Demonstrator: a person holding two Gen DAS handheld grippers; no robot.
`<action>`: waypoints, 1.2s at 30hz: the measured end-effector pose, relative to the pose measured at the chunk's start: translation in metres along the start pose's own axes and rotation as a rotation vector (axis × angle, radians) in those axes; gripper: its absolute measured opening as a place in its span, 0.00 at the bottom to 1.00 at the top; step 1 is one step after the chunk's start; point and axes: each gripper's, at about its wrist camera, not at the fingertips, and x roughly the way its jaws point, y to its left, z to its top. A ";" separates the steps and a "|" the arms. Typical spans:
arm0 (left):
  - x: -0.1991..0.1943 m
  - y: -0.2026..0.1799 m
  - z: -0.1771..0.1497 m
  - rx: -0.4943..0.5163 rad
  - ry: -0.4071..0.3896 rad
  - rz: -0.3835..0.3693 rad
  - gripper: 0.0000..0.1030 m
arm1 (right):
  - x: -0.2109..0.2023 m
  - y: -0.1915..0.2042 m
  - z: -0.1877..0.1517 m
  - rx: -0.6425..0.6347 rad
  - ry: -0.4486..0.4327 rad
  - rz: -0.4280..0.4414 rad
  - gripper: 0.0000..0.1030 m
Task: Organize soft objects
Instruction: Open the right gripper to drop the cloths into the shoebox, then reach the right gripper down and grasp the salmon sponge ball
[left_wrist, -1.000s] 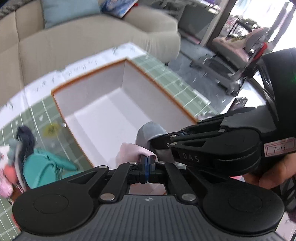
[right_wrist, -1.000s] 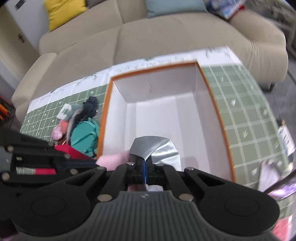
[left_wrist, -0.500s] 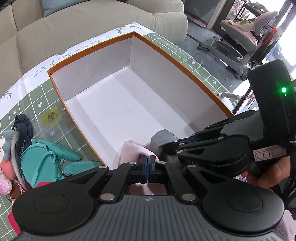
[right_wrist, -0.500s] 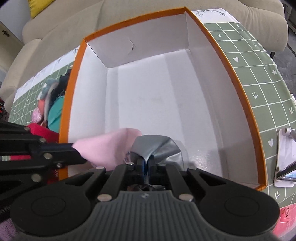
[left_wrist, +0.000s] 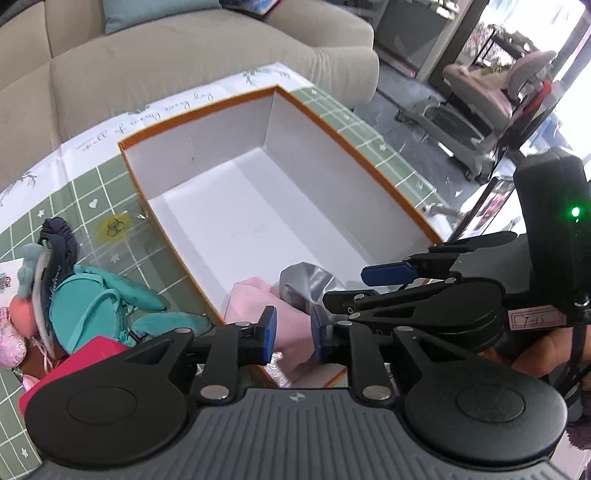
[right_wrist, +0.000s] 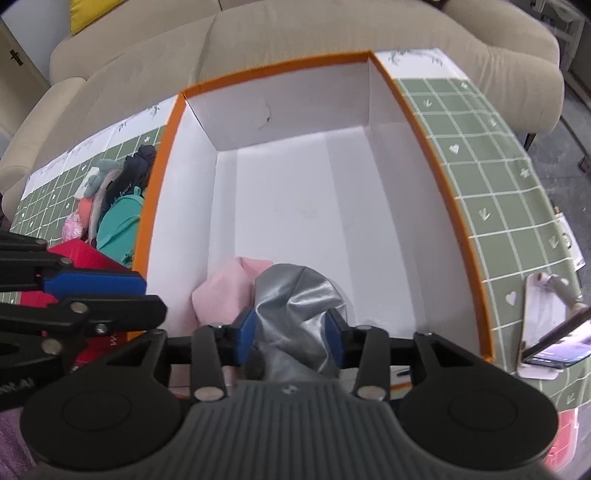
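the left tongs (left_wrist: 291, 334) have just been opening, jaws spread, with the pink cloth (left_wrist: 255, 306) between them. the right tongs (right_wrist: 291, 338) have also just been opening around the grey cloth (right_wrist: 295, 295). both cloths lie at the near end of the box (right_wrist: 454, 206) on the surface (right_wrist: 491, 155).

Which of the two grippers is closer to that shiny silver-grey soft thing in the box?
Right. The right gripper straddles the shiny silver-grey soft item; the left gripper sits beside it, over the pink cloth.
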 end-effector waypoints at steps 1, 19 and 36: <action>-0.005 0.000 -0.002 -0.006 -0.014 -0.003 0.24 | -0.004 0.002 -0.001 -0.005 -0.010 -0.003 0.44; -0.096 0.027 -0.075 -0.067 -0.206 0.069 0.24 | -0.072 0.075 -0.042 -0.082 -0.129 0.046 0.49; -0.130 0.096 -0.143 -0.188 -0.216 0.149 0.36 | -0.060 0.168 -0.048 -0.238 -0.083 0.090 0.50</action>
